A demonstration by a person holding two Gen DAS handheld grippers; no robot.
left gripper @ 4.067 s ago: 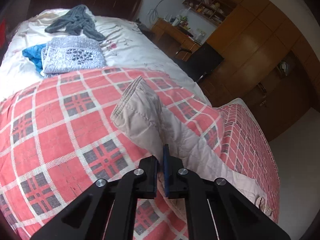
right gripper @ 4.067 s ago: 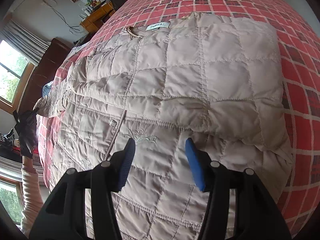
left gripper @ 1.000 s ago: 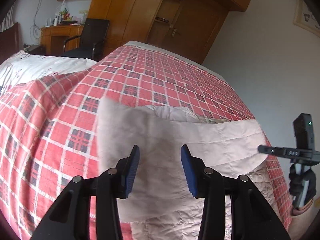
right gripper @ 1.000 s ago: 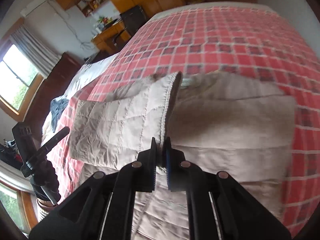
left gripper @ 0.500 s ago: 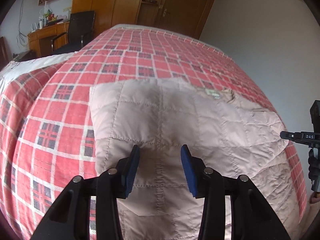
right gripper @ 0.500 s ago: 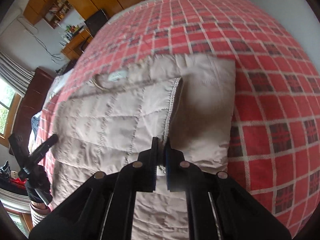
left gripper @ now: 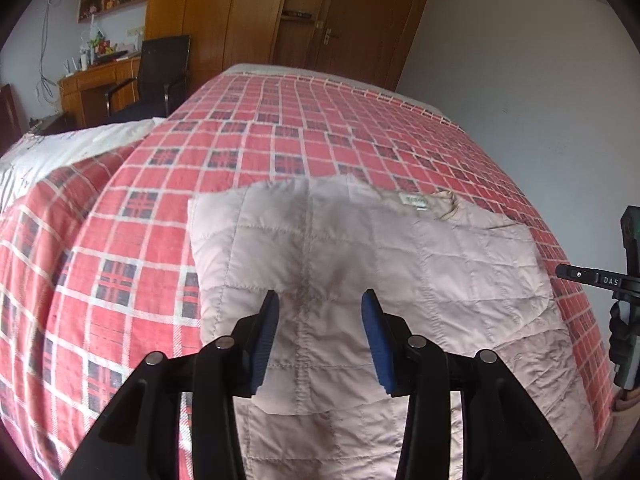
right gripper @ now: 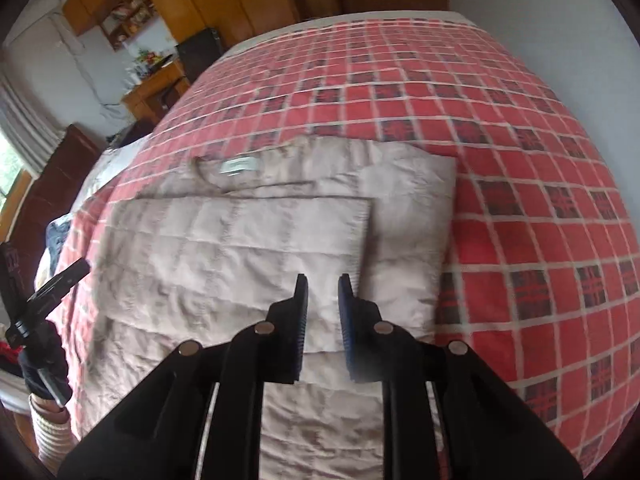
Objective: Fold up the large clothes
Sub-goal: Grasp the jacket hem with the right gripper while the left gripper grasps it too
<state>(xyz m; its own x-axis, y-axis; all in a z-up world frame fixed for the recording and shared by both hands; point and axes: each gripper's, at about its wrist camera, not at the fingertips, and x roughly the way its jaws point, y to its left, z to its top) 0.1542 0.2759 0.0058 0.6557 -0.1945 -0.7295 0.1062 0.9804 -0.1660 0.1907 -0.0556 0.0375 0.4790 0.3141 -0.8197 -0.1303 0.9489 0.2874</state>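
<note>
sleeves folded across the beige quilted padded jacket (left gripper: pixel 360 264) on the red plaid bed cover (left gripper: pixel 120 216); left gripper (left gripper: pixel 318 336) jaws wide, right gripper (right gripper: pixel 323 320) jaws narrow, both empty; next move likely grasps the hem to fold upward.

You see beige jacket (left gripper: pixel 360 264): quilted cloth, matt, stitched squares, creased. Red plaid blanket (left gripper: pixel 120 240) at 9 o'clock: woven cloth, matt. Your left tongs (left gripper: pixel 319 336): matt black plastic, blue pads, metal screws. Wardrobe (left gripper: pixel 224 12) at 12 o'clock: glossy wood.
</note>
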